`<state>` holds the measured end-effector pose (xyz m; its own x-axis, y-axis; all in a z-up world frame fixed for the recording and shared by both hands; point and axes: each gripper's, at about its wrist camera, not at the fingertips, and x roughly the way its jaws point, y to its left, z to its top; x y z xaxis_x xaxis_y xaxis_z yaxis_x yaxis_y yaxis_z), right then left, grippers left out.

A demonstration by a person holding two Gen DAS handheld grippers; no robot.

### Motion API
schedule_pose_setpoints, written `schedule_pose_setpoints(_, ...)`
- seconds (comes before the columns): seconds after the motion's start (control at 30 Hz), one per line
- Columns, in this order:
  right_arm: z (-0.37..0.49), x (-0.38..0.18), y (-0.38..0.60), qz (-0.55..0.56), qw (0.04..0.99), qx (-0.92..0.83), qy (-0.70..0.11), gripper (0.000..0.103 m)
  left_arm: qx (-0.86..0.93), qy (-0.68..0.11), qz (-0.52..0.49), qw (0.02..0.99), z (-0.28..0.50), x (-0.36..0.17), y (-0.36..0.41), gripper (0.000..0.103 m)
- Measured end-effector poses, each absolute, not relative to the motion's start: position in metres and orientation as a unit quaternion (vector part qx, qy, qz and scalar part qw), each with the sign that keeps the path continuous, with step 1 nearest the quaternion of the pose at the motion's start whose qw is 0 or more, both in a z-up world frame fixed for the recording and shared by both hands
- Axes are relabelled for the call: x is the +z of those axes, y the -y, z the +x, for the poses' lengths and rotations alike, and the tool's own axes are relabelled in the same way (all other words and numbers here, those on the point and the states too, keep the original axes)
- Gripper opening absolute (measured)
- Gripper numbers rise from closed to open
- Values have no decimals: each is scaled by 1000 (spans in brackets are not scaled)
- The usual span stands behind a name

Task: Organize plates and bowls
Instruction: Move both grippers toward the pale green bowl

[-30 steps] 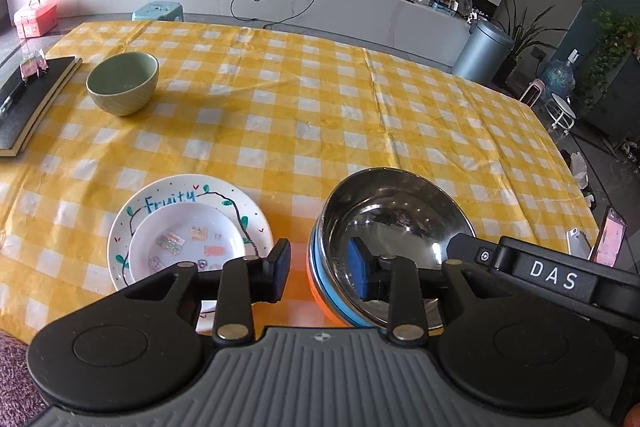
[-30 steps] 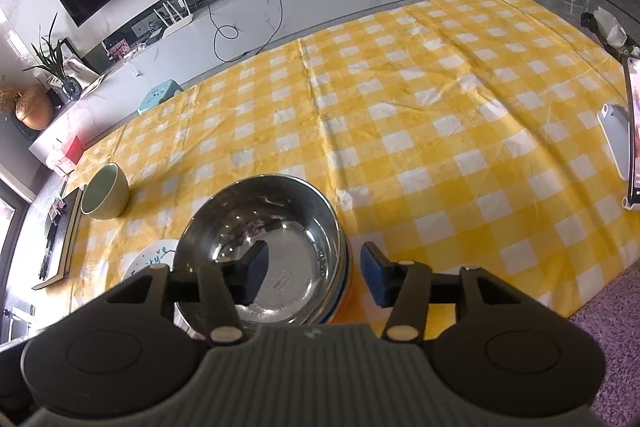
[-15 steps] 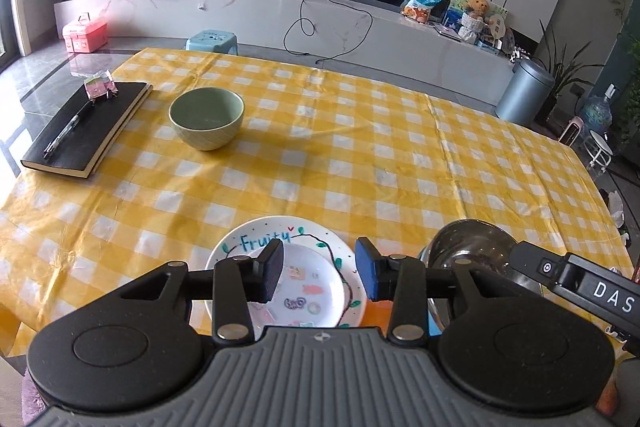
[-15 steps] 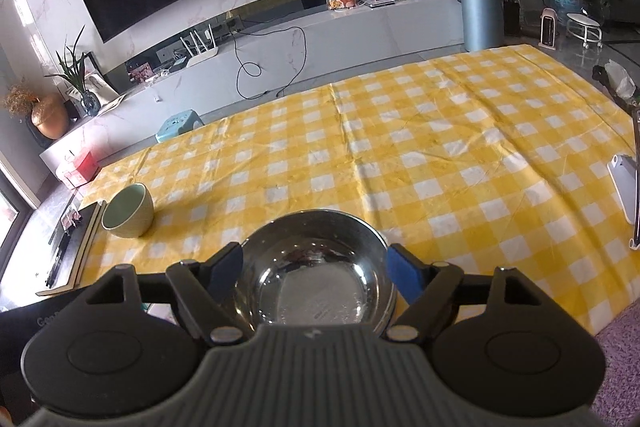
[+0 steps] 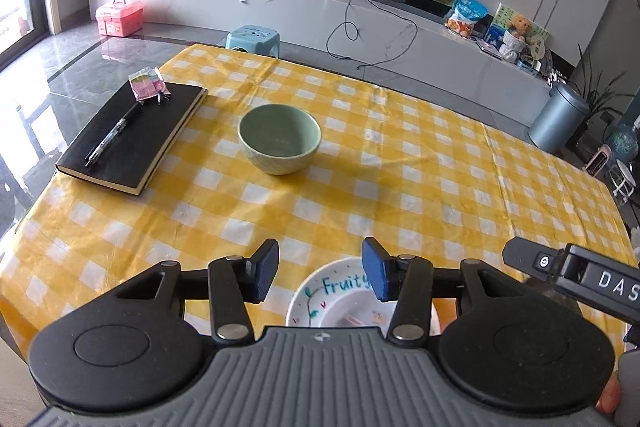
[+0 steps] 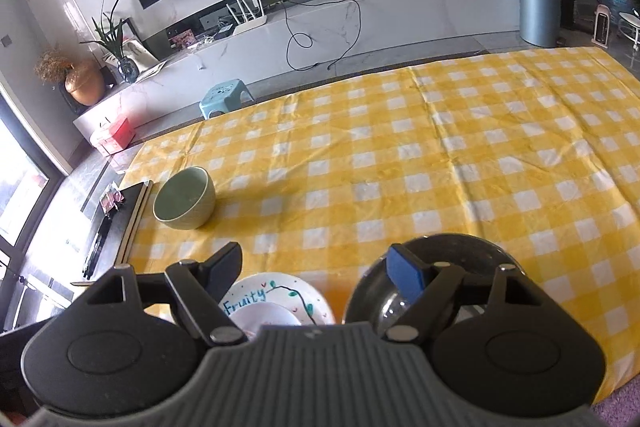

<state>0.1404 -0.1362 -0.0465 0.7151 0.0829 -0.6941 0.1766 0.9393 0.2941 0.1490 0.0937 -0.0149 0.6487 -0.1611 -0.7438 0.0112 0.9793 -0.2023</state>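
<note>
A pale green bowl (image 5: 280, 139) stands alone mid-table, also seen in the right wrist view as the green bowl (image 6: 184, 199). At the near edge lies the white "Fruity" plate (image 5: 332, 291) with a smaller white plate (image 6: 260, 313) on it. Right of it sits a steel bowl (image 6: 460, 251), with an orange edge (image 6: 338, 301) showing beside it. My left gripper (image 5: 320, 267) hovers over the plate's far rim, jaws opening, nothing between them. My right gripper (image 6: 316, 265) hangs wide open between the plate and the steel bowl, holding nothing.
A black notebook (image 5: 132, 139) with a pen and a pink packet (image 5: 148, 87) lies at the table's left end. The yellow checked cloth (image 5: 400, 187) covers the table. Beyond it stand a blue stool (image 5: 252, 37) and a grey bin (image 5: 556, 119).
Both grippers have drawn back from the steel bowl and swung left, so the green bowl sits nearer the middle of both views. Both pairs of jaws have spread wider.
</note>
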Motion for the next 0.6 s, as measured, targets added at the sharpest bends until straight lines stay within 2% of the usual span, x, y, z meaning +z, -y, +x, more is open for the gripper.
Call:
schedule_pose_setpoints(0.3, 211, -54, 97, 160, 890, 18, -426, 79, -19, -418, -143, 897, 204, -24, -139, 57)
schedule_pose_setpoints(0.47, 256, -58, 74, 157, 883, 40, -441, 77, -4, -429, -130, 894, 237, -34, -148, 56)
schedule_pose_setpoints(0.6, 290, -70, 62, 161, 873, 38, -458, 62, -14, -430, -143, 891, 266, -40, -156, 56)
